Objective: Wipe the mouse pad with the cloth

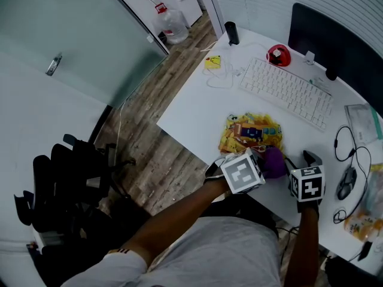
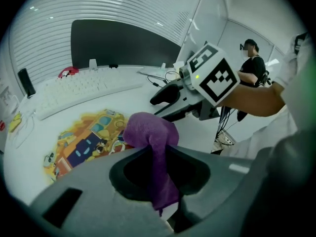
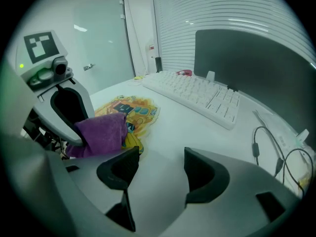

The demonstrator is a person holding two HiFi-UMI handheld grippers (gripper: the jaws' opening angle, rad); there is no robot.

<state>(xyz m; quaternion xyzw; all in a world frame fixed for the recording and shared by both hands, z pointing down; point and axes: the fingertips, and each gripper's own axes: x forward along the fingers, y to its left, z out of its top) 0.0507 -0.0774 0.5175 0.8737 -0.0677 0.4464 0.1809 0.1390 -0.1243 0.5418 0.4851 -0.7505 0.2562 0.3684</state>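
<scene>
Left gripper view: L claw (image 2: 157, 168) pinches purple cloth (image 2: 148, 130), long axis 12–6 thru jaws.
Head view: cloth at 5 o'clock edge of mouse pad (image 1: 251, 133) on counter (image 1: 197, 109).
R claw (image 3: 160, 169): jaws wide, nothing held.

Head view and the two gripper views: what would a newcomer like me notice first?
The purple cloth stands out, pinched in the jaws of the left gripper at the near edge of the white desk. Just beyond it lies a bright cartoon mouse pad. The right gripper hangs beside the cloth, jaws apart and empty.
</scene>
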